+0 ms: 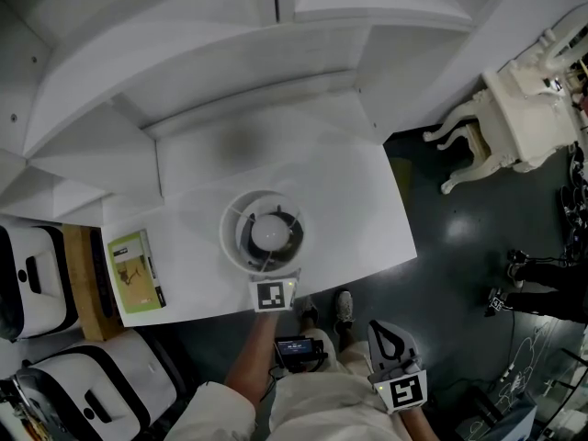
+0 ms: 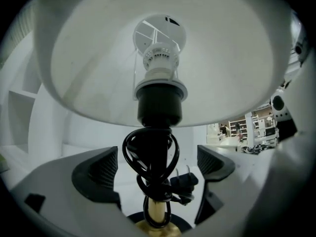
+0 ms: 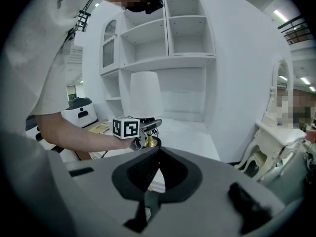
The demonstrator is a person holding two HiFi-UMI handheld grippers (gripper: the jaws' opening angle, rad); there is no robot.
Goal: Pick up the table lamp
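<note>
Table lamp (image 1: pixel 264 231) on desk (image 1: pixel 349 200), cord (image 2: pixel 150 157) wound round it, booklet (image 1: pixel 136 272) apart

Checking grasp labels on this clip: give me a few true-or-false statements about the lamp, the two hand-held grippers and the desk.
1. The left hand-held gripper has its jaws apart, one on each side of the stem of the lamp. True.
2. The right hand-held gripper grips the lampshade. False: its jaws are shut on nothing, and it is off the desk.
3. A black cord is coiled round the stem. True.
4. The green booklet lies right of the lamp. False: in the head view it lies to the lamp's left.
</note>
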